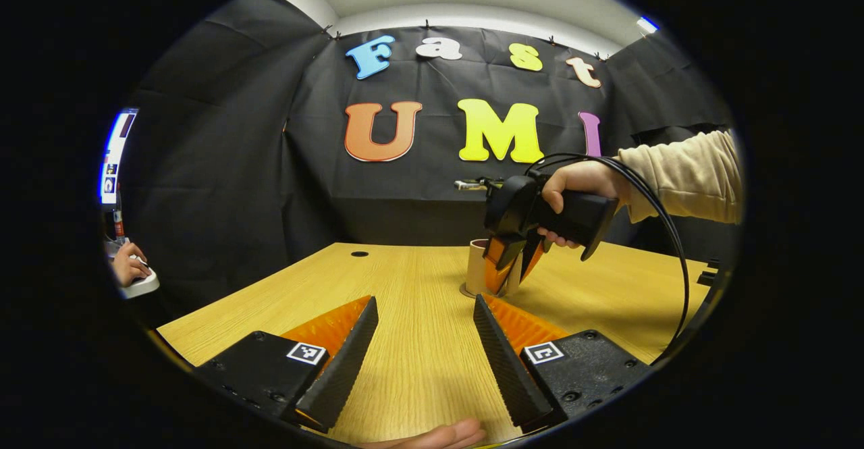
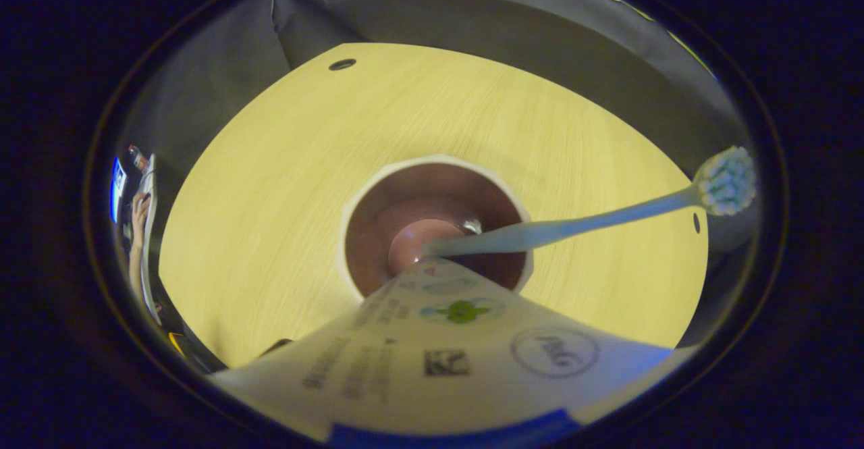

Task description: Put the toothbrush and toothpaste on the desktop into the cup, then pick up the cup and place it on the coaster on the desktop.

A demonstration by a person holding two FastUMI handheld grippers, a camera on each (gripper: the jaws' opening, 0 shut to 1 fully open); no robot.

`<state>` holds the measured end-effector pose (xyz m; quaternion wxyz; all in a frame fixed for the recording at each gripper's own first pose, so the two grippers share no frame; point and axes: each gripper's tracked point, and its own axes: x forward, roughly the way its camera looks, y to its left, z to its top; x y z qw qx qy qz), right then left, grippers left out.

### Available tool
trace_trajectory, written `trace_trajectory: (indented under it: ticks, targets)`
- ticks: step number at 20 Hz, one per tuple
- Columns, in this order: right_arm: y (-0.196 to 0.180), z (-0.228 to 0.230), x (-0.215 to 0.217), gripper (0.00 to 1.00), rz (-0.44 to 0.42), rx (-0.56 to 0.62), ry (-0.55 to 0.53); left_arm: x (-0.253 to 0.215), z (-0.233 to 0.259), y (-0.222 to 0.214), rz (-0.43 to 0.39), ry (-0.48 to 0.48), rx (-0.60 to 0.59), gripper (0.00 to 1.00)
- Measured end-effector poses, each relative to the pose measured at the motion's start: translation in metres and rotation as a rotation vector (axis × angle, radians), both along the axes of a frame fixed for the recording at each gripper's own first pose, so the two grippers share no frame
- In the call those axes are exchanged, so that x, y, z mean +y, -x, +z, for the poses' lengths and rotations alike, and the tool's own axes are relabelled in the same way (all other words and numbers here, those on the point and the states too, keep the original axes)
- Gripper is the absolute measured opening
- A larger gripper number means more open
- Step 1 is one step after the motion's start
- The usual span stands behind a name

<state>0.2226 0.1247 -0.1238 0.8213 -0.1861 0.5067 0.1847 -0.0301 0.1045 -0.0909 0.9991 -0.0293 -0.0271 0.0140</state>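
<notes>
Here, nearest your left hand, the left gripper (image 1: 425,341) hangs low over the wooden desktop (image 1: 405,280) with its fingers spread wide and nothing between them; it waits there out of the way, I judge, so the other hand can work. In the left gripper view, farther across the board, the right gripper (image 1: 511,267) points steeply down at the cup (image 1: 478,267), which stands near the middle of the desktop on what looks like a thin disc at its foot, perhaps the coaster, though that is too small to tell. In the right gripper view, closest to the lens, the toothpaste tube (image 2: 459,361) covers the bottom of the picture and hides the fingers, so you cannot read from here whether they press on it; its narrow end reaches over the cup's near rim and dips just inside. Beyond it the toothbrush (image 2: 580,223) already leans in the cup, handle foot at the bottom, bristle head out past the right rim. The steep downward aim makes sense: the tube has to go in lengthwise, and the brush takes up the right side, so the free room is at the left of the mouth. The desktop around the cup is open on all sides, with a cable hole (image 2: 342,65) well apart at the far edge, and another person's hand (image 1: 128,265) sits off the table at the left.
</notes>
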Motion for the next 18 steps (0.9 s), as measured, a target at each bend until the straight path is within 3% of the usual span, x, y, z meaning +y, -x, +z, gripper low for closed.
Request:
trace_trajectory:
  ticks: [4, 5, 9, 12, 18]
  targets:
    - [0.013, 0.011, -0.001, 0.88, -0.023, -0.025, -0.104, -0.006, -0.009, 0.001, 0.026, -0.007, 0.057, 0.91]
    - [0.015, 0.015, -0.005, 0.95, -0.024, -0.043, -0.121, -0.009, -0.008, 0.003, 0.029, -0.012, 0.064, 0.91]
    - [0.016, 0.034, -0.01, 0.97, -0.028, -0.17, -0.206, -0.021, -0.002, 0.009, 0.036, -0.066, 0.067, 0.91]
    - [0.031, 0.07, -0.035, 0.97, -0.07, -0.304, -0.297, -0.038, 0.0, 0.007, 0.026, -0.072, 0.081, 0.91]
    - [0.076, 0.113, -0.108, 0.97, -0.17, -0.567, -0.38, -0.065, 0.035, -0.002, -0.003, -0.041, 0.054, 0.91]
